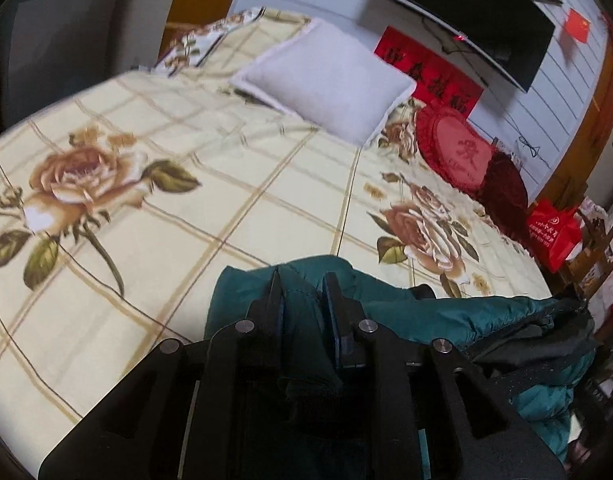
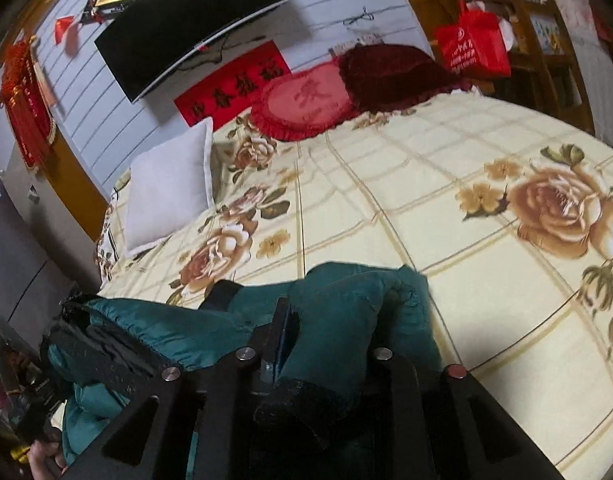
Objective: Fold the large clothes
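A dark teal padded jacket (image 1: 446,308) with a black lining hangs between my two grippers at the near edge of the bed. My left gripper (image 1: 302,284) is shut on a bunched fold of the jacket. My right gripper (image 2: 326,316) is shut on another fold of the same jacket (image 2: 354,300); teal cloth covers its right finger. The jacket's free length droops between the grippers, and the black lining (image 2: 106,356) shows at the lower left of the right wrist view.
The bed has a cream sheet (image 1: 186,200) with a rose print. A white pillow (image 1: 330,80), a red round cushion (image 1: 458,148) and a dark red cushion (image 1: 506,188) lie at the head end. A black TV (image 2: 186,28) hangs on the wall. A red bag (image 2: 474,48) hangs beside the bed.
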### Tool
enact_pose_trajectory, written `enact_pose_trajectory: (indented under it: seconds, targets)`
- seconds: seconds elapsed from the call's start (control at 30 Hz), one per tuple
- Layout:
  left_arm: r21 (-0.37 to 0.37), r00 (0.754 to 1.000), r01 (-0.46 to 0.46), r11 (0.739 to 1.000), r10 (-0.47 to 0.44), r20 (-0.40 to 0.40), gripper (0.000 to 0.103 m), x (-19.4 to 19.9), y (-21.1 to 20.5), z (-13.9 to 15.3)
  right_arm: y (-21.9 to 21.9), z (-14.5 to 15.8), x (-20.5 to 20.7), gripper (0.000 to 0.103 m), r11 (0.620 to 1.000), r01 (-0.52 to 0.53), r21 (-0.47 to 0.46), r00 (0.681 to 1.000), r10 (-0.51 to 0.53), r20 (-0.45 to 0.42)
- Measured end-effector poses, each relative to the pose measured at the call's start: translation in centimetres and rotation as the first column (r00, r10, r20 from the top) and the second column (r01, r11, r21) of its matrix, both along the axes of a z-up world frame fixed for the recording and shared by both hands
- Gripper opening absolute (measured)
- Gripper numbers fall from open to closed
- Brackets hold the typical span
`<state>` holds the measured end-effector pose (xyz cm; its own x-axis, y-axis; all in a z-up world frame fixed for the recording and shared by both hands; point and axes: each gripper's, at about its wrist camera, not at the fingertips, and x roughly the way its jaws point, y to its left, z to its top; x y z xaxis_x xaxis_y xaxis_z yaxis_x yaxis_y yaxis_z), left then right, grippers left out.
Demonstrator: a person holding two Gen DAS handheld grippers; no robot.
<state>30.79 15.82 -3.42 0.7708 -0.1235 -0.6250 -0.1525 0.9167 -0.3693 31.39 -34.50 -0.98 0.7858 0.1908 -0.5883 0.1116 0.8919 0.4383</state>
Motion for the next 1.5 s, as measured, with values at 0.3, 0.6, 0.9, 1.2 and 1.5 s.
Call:
enact_pose_trajectory:
  seconds: [0.3, 0.6, 0.9, 1.2, 1.5]
  targets:
    - [0.012, 0.996, 0.041, 0.999, -0.039, -0.083, 0.023, 0.7, 0.0, -0.2, -1.2, 1.1, -1.3, 0.054, 0.987, 0.005, 0.158, 1.0, -0.008, 0.021]
    - [-0.01, 0.999, -0.007, 1.0, 0.008, 0.044, 0.102, -1.2, 2.0, 3.6, 0.2, 4.0, -2.8, 0.085, 0.998, -0.001, 0.055, 0.993, -0.006, 0.119]
    - [0.171, 0.966, 0.256, 0.951, -0.246, -0.077, 0.102, 0.0, -5.0, 1.8, 6.0, 4.2, -0.4, 0.086, 0.947, -0.149, -0.286, 0.988, 0.156, 0.001]
    - [0.186, 0.964, 0.245, 0.951, -0.22, -0.147, 0.103, 0.8, -5.2, -0.9, 4.3, -0.9, 2.5, 0.09, 0.959, -0.197, -0.204, 0.969, 0.159, -0.189]
    - [0.142, 0.946, 0.284, 0.948, -0.253, -0.201, 0.103, 0.9, -4.8, -1.8, 4.7, -0.4, 1.6, 0.091, 0.957, -0.21, -0.2, 0.967, 0.174, -0.185]
